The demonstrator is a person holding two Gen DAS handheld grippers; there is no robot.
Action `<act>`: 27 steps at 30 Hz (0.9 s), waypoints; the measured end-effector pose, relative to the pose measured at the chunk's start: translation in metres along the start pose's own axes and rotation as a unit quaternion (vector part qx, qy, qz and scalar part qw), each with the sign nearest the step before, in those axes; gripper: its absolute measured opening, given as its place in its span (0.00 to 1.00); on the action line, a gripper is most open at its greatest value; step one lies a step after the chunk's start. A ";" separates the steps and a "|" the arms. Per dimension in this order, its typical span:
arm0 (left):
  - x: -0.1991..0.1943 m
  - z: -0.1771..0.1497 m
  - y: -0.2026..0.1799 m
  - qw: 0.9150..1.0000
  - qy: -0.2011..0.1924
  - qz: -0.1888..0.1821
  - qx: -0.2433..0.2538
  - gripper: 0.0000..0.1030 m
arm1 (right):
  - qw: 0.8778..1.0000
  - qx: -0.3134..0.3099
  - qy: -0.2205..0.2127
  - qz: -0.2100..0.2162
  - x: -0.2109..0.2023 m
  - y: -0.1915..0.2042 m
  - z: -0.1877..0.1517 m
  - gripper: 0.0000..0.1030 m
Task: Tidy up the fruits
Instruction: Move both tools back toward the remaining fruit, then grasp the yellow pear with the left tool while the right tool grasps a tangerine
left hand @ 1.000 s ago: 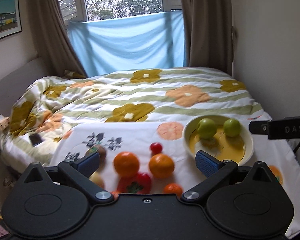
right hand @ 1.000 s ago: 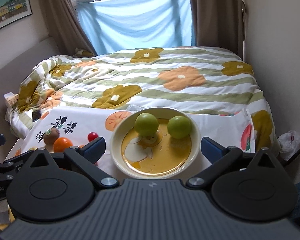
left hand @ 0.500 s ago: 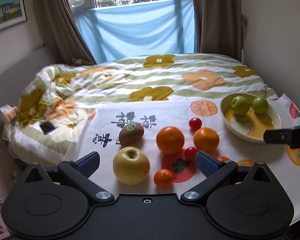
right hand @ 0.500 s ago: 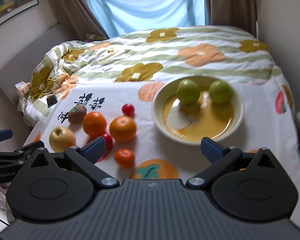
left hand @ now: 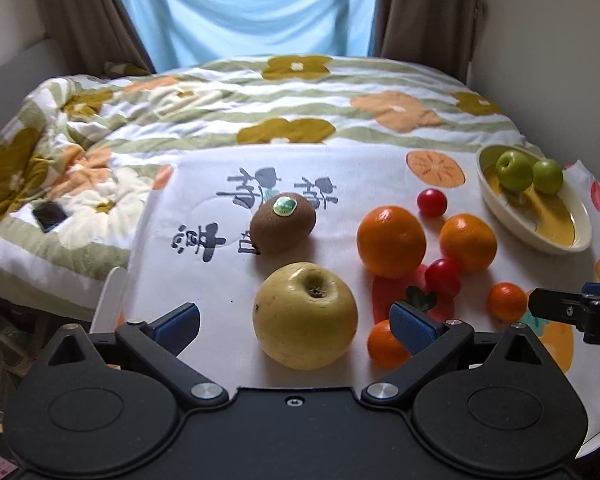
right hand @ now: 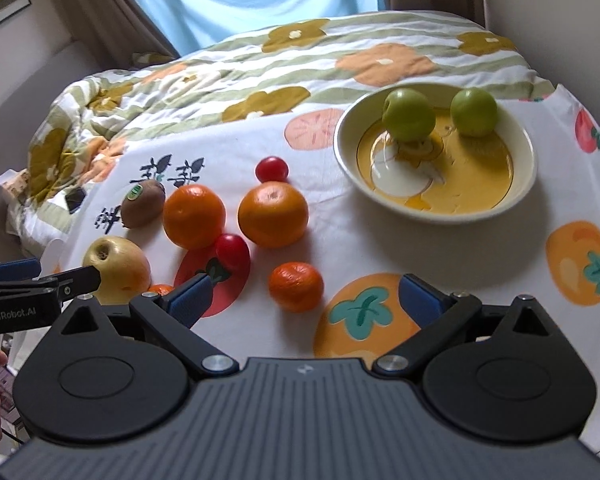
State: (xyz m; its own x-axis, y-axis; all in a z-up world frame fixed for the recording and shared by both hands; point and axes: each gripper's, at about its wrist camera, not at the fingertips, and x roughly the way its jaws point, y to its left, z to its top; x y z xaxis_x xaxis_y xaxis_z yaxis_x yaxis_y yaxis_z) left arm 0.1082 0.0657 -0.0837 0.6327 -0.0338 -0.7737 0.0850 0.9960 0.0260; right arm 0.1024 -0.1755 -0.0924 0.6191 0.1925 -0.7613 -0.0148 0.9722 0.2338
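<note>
Left wrist view shows the large round yellow apple (left hand: 305, 316) lying squarely between the wide-spread, empty left tongs (left hand: 296, 322), well left of the cream ceramic bowl (left hand: 540, 236); right tongs (right hand: 304, 300) also gape empty.

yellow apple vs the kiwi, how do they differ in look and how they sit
The yellow apple is the larger of the two, smooth and pale yellow; the kiwi is smaller, brown and matte. The yellow apple sits stem hollow up, while the kiwi lies on its side with a green sticker on top. The yellow apple lies nearer the left gripper, between its open fingers; the kiwi lies beyond it. Both rest on the printed cloth, outside the bowl.
</note>
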 end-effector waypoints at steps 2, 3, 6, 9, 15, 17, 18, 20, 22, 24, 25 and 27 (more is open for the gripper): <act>0.010 0.000 0.004 1.000 0.008 -0.009 0.004 0.97 | 1.000 0.005 0.004 -0.008 0.006 0.003 -0.003 1.00; 0.013 0.000 0.006 1.000 0.012 -0.014 0.005 0.97 | 1.000 0.008 0.005 -0.013 0.009 0.004 -0.004 1.00; 0.024 0.000 0.008 0.999 0.024 -0.026 0.010 0.94 | 1.000 0.018 0.006 -0.023 0.015 0.006 -0.006 1.00; 0.031 -0.001 0.010 0.999 0.032 -0.038 0.013 0.92 | 0.999 0.028 0.007 -0.033 0.020 0.007 -0.007 1.00; 0.040 -0.002 0.012 0.997 0.043 -0.055 0.013 0.82 | 0.998 0.038 0.006 -0.046 0.026 0.011 -0.008 1.00; 0.042 -0.002 0.015 0.997 0.044 -0.064 0.010 0.78 | 0.998 0.040 0.006 -0.048 0.028 0.012 -0.009 1.00; 0.043 -0.003 0.015 0.996 0.045 -0.070 0.010 0.77 | 0.998 0.041 0.006 -0.049 0.029 0.012 -0.010 1.00; 0.043 -0.003 0.015 0.996 0.043 -0.073 0.011 0.76 | 0.998 0.041 0.004 -0.051 0.030 0.013 -0.010 1.00; 0.042 -0.004 0.015 0.996 0.040 -0.074 0.013 0.75 | 0.998 0.035 0.003 -0.054 0.032 0.015 -0.009 1.00; 0.042 -0.005 0.015 0.996 0.039 -0.074 0.015 0.75 | 0.998 0.028 0.003 -0.058 0.034 0.017 -0.009 0.97; 0.041 -0.005 0.015 0.996 0.038 -0.073 0.017 0.75 | 0.998 0.027 0.004 -0.059 0.035 0.017 -0.008 0.94; 0.040 -0.007 0.015 0.997 0.036 -0.069 0.023 0.75 | 0.998 0.026 0.006 -0.059 0.037 0.017 -0.007 0.91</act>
State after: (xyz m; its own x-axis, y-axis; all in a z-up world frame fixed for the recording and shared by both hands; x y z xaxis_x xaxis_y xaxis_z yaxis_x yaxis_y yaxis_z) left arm 0.1293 0.0795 -0.1183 0.5558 -0.1618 -0.8154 0.2030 0.9776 -0.0557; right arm 0.1195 -0.1513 -0.1212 0.6047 0.0798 -0.7924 0.0983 0.9799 0.1737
